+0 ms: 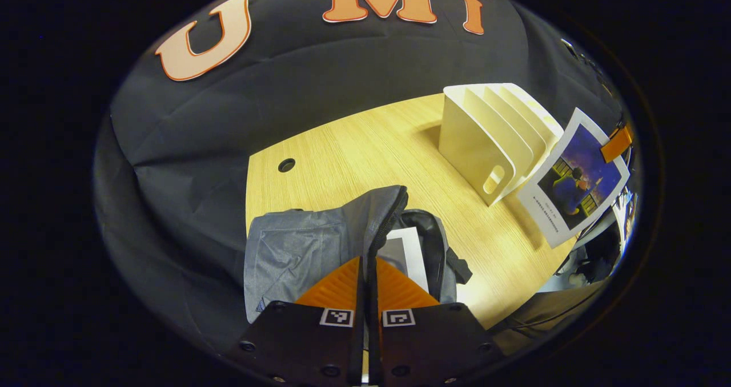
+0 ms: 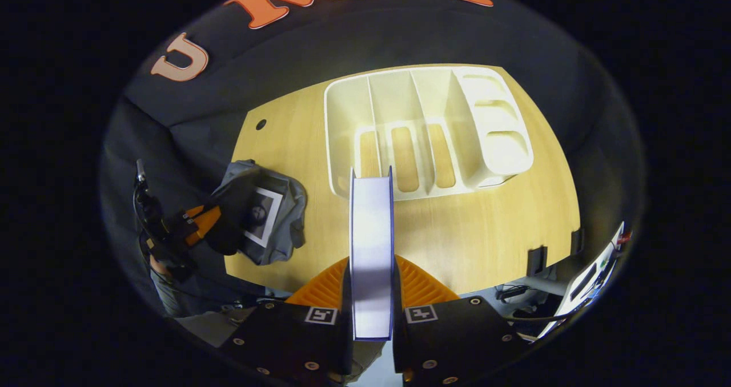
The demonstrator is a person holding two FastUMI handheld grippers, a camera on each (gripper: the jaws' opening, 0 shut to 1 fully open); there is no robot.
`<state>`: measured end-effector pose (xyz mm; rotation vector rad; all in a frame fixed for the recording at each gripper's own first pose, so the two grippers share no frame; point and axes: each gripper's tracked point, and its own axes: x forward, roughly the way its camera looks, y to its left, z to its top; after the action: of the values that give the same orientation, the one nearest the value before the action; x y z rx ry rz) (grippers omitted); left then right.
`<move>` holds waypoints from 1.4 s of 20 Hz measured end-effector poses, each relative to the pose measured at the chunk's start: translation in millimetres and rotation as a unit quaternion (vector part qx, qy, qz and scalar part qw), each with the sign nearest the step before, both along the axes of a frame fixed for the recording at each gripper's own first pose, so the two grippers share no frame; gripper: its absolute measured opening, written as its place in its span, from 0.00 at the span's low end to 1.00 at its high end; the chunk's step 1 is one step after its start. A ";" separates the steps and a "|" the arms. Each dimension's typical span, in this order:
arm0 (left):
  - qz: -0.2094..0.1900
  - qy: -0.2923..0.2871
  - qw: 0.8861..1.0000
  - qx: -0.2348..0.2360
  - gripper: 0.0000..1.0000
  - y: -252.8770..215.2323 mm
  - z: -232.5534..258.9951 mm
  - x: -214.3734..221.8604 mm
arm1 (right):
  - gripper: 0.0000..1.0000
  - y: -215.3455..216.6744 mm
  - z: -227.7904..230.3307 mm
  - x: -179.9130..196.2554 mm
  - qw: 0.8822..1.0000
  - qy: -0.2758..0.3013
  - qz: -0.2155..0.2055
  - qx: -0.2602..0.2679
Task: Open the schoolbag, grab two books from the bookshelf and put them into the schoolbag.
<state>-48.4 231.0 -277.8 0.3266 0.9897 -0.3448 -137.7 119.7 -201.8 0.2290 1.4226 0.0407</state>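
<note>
Your right gripper [image 2: 371, 295] squeezes a book [image 2: 371, 244] between its fingers, edge up. Past it, the white bookshelf [image 2: 457, 84] sits on the wooden tabletop [image 2: 491, 233]. Far to the left, your other gripper [image 2: 200, 218] is at the gray schoolbag [image 2: 288, 204], with a book [image 2: 264, 216] inside.

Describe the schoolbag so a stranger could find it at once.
Start at the wooden table and go to the end away from the white bookshelf. The schoolbag lies there at the table's edge, where the left gripper holds its zipped opening apart. It is the one soft grey cloth thing, with a book showing inside.
</note>
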 end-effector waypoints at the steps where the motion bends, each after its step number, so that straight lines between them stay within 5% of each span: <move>1: 0.000 -0.002 1.000 0.004 0.05 1.8 1.0 1.1 | 0.29 3.3 -1.2 -1.1 1.000 -0.003 0.003 0.012; 11: 0.003 -0.012 0.999 0.034 0.04 27.3 12.7 9.8 | 0.29 46.7 3.8 -2.7 0.987 -0.035 -0.016 0.157; 16: 0.024 -0.023 0.998 0.047 0.05 50.1 27.7 18.0 | 0.28 79.3 -0.1 8.0 0.970 -0.044 -0.040 0.235; 28: 0.064 -0.044 0.995 0.069 0.05 76.6 53.7 31.2 | 0.28 163.8 -35.4 37.1 0.943 -0.050 -0.030 0.328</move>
<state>-17.2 307.6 -224.2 0.3992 0.9445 -0.1446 -100.6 283.6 -237.2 0.8083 1.2609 0.4754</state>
